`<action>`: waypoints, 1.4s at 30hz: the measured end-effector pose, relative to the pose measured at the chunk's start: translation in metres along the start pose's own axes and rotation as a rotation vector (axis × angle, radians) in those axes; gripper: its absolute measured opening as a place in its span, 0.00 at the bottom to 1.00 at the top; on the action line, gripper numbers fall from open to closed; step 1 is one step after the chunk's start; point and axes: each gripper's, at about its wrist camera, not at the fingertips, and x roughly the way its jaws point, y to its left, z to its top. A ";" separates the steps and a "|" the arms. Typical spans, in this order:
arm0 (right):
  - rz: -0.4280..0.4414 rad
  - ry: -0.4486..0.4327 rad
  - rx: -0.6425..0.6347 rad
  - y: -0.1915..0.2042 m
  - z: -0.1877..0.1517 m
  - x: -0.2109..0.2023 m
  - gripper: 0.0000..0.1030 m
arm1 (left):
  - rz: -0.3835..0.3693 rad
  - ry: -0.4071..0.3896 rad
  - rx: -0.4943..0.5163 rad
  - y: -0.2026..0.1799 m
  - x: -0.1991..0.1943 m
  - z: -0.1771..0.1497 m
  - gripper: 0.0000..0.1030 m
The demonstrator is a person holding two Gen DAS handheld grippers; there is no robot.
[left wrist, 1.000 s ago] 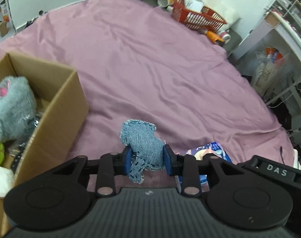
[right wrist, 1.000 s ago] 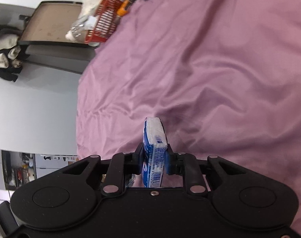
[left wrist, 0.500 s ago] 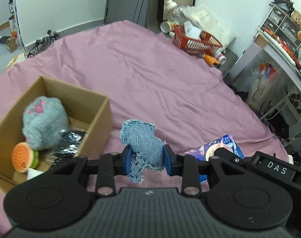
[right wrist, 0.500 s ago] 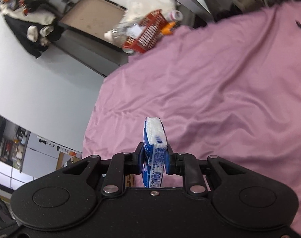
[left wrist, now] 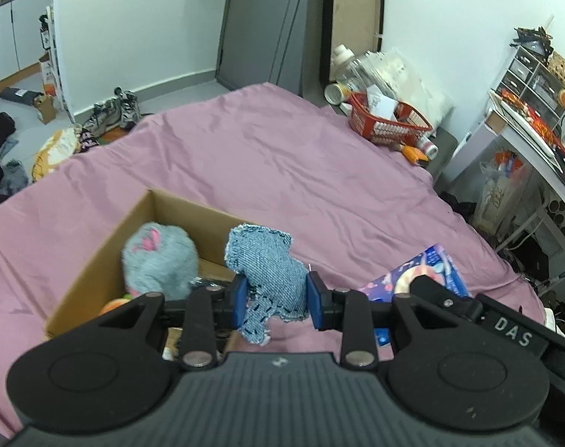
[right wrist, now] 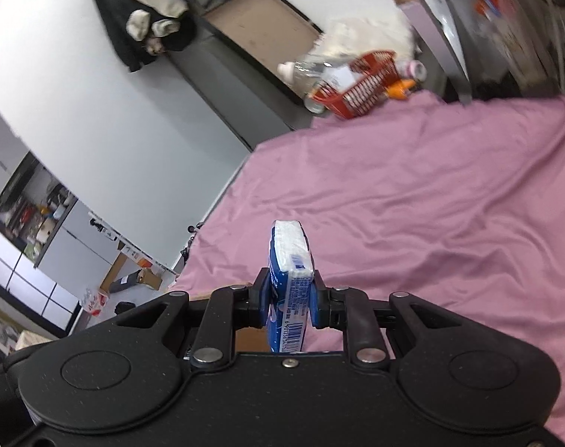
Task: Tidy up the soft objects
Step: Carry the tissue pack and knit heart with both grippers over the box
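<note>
Through the left wrist camera, your left tongs (left wrist: 276, 294) pinch a frayed blue denim soft toy (left wrist: 269, 273) between their blue pads, the toy's upper part rising ahead of the fingertips and a ragged flap hanging below them. Just to the left of the tongs and a little beyond sits an open brown cardboard box (left wrist: 96, 268) on the wrinkled pink bedsheet (left wrist: 282, 171); a fluffy grey plush with pink markings (left wrist: 157, 264) lies inside it, with a small orange round item (left wrist: 113, 303) showing at the box's near end, partly hidden by the tool. To the right of the tongs, close by, a blue printed flat packet (left wrist: 427, 270) shows behind the black body of your other tool (left wrist: 468, 305). Far ahead and to the right, a red plastic basket (left wrist: 385, 124) full of clutter stands at the bed's edge. Through the right wrist camera, your right tongs (right wrist: 290, 300) are pressed on a narrow blue and white tissue packet (right wrist: 290, 272), held on edge with its white end pointing forward past the fingertips. The pink bedsheet (right wrist: 412, 205) spreads ahead and to the right of these tongs, and the red basket (right wrist: 357, 91) sits far ahead at the sheet's edge. This view is tilted and somewhat blurred.
</note>
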 end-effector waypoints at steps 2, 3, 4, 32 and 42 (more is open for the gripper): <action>0.013 -0.013 -0.021 0.008 -0.001 -0.003 0.20 | 0.004 -0.009 -0.004 0.007 -0.005 0.001 0.31; 0.016 -0.019 -0.031 0.012 -0.002 -0.004 0.20 | 0.004 -0.012 -0.007 0.010 -0.007 0.002 0.31; 0.016 -0.027 -0.044 0.017 -0.003 -0.006 0.20 | 0.005 -0.016 -0.007 0.013 -0.009 0.002 0.31; 0.048 -0.017 -0.268 0.084 -0.034 0.013 0.20 | 0.057 0.008 -0.033 0.103 -0.004 0.006 0.31; 0.039 0.014 -0.263 0.090 -0.040 0.028 0.20 | -0.001 0.099 -0.053 0.114 0.027 -0.001 0.36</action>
